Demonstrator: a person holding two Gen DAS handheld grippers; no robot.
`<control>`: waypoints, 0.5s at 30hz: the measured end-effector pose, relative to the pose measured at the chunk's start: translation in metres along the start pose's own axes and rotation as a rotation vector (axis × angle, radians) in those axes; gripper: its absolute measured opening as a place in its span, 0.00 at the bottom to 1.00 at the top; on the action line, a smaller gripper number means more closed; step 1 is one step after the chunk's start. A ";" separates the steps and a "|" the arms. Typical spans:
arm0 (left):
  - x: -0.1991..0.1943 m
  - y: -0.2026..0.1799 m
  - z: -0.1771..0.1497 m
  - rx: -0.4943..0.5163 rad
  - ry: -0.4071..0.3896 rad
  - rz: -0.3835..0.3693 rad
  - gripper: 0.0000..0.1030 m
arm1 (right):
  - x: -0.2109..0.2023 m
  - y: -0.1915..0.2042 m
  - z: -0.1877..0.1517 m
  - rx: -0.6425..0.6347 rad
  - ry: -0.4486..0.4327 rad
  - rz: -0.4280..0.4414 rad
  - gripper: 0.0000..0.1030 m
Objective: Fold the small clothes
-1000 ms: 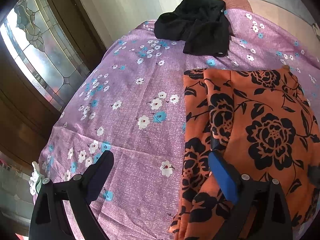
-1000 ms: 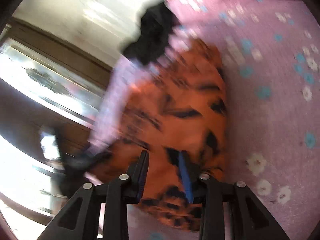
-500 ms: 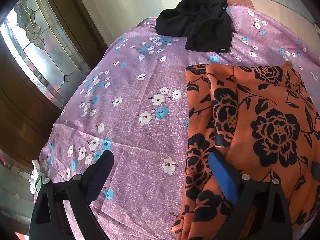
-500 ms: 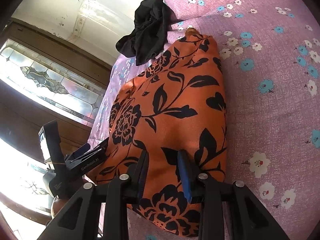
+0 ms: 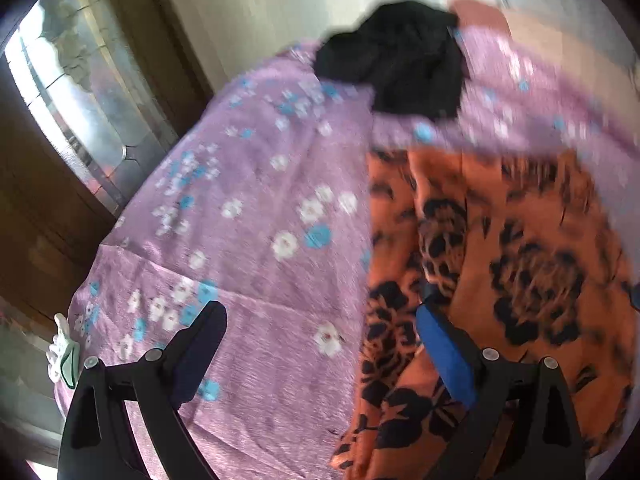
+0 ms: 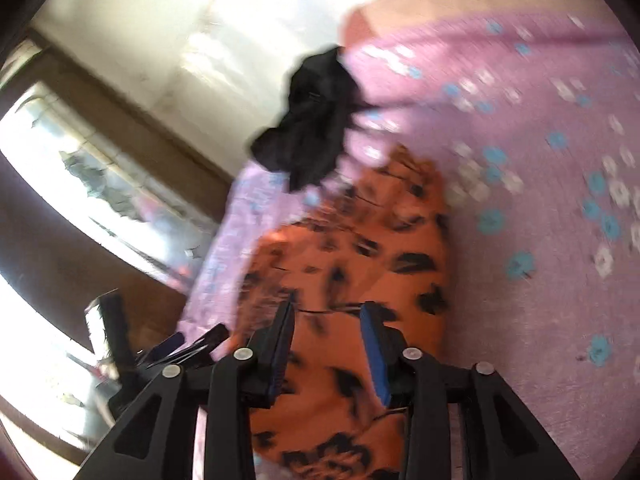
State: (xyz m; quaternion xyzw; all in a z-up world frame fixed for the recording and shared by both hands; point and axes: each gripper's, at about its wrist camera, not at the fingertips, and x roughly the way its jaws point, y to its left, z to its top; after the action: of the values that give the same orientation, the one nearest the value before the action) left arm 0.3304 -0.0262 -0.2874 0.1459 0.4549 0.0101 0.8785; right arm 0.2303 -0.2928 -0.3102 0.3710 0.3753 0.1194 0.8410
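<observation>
An orange garment with black flowers (image 5: 500,264) lies folded on the purple floral bedsheet (image 5: 256,216); it also shows in the right wrist view (image 6: 352,248). My left gripper (image 5: 320,332) is open and empty, hovering over the garment's left edge. My right gripper (image 6: 328,320) is open with a moderate gap, held above the near end of the garment, with no cloth between its pads. The left gripper (image 6: 192,344) shows at lower left in the right wrist view. Both views are motion-blurred.
A crumpled black garment (image 5: 400,64) lies at the far end of the bed, also in the right wrist view (image 6: 312,128). A stained-glass window (image 5: 80,104) and dark wood frame stand to the left. A bare orange mattress corner (image 5: 480,12) shows beyond the sheet.
Both grippers are moving, so both views have blurred. My right gripper has opened slightly wider and drawn back and up from the orange garment. The left gripper stays open.
</observation>
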 end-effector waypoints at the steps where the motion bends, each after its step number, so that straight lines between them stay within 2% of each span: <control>1: 0.003 -0.005 -0.001 0.023 -0.003 0.036 0.93 | 0.012 -0.010 -0.003 0.027 0.047 -0.010 0.37; 2: 0.004 -0.009 -0.002 0.040 -0.018 0.072 0.93 | 0.020 -0.015 -0.004 0.041 0.076 -0.002 0.37; 3: 0.004 -0.010 -0.001 0.041 -0.017 0.076 0.93 | 0.021 -0.017 -0.006 0.051 0.064 0.011 0.37; 8: -0.006 0.001 0.002 -0.020 -0.030 0.038 0.93 | 0.012 -0.005 -0.005 0.047 0.089 0.027 0.38; 15: -0.040 0.010 0.006 -0.056 -0.170 -0.016 0.93 | -0.005 0.019 -0.013 -0.023 0.103 0.099 0.38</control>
State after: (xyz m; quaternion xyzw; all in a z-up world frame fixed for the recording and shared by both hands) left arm 0.3126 -0.0246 -0.2494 0.1178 0.3792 0.0035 0.9178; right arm 0.2190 -0.2751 -0.2999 0.3729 0.3981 0.1839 0.8177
